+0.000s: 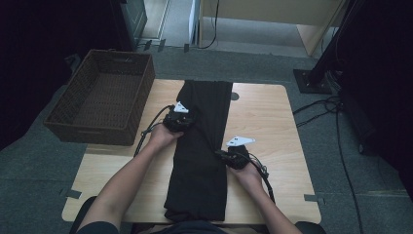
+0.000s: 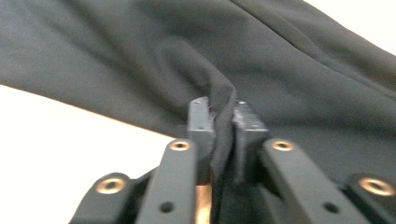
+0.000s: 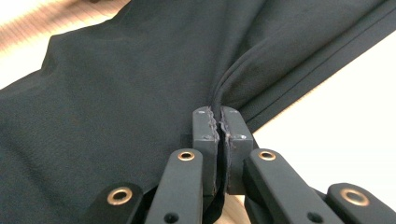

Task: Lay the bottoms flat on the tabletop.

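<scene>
Black trousers (image 1: 199,156) are lying lengthwise on the bench (image 1: 272,126); your left gripper (image 2: 223,122) and right gripper (image 3: 219,128) are pinching opposite long edges.

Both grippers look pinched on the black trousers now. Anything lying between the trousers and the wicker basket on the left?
Nothing visible does. The left gripper and right gripper both clamp the black trousers; bare table separates them from the open wicker basket.
</scene>
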Tool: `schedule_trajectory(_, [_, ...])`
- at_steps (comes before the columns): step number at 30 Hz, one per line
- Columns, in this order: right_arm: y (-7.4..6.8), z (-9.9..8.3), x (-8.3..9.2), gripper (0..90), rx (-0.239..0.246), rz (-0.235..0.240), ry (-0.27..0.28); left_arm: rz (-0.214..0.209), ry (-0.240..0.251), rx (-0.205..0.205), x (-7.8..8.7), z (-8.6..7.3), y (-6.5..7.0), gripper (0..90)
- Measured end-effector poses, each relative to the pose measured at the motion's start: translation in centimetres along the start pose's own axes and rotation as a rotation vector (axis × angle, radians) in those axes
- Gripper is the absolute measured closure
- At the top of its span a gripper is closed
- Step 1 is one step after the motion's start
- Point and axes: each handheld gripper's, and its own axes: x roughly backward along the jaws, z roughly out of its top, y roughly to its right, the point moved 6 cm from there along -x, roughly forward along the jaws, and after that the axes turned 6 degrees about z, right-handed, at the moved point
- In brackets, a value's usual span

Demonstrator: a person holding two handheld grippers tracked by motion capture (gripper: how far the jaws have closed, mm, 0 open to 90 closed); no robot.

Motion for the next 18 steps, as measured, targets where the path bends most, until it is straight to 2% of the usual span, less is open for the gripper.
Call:
schedule_trajectory(2, [0.2,-0.1,0.2,86.6,-0.006,-0.006,0.001,-0.017,-0.013,0.023,0.2,-0.1,0.2,85.5])
schedule_trajectory(6, [0.6,-0.6,1.1,84.9,-0.038,-0.028,-0.009,-0.033,-0.011,-0.011,1.4,-1.2,1.2,86.7])
schedule_trajectory(10, [1.7,-0.6,1.6,75.0,-0.042,-0.055,0.015,-0.039,-0.003,0.007,2.2,-2.1,1.3,86.9])
schedule_trajectory(12, [2.2,-0.2,1.6,67.0,-0.045,-0.071,0.034,-0.036,0.005,0.022,2.4,-2.3,1.2,86.9])
schedule_trajectory(15, [3.1,0.9,1.8,59.5,-0.017,-0.131,0.113,-0.039,0.004,0.034,2.5,-2.4,1.3,86.9])
schedule_trajectory(17, [3.8,1.8,1.7,56.4,-0.033,-0.130,0.103,-0.039,0.006,0.030,2.6,-2.4,1.5,86.9])
schedule_trajectory(18, [4.2,2.3,1.5,55.4,-0.034,-0.139,0.115,-0.041,0.012,0.033,2.6,-2.5,1.6,86.9])
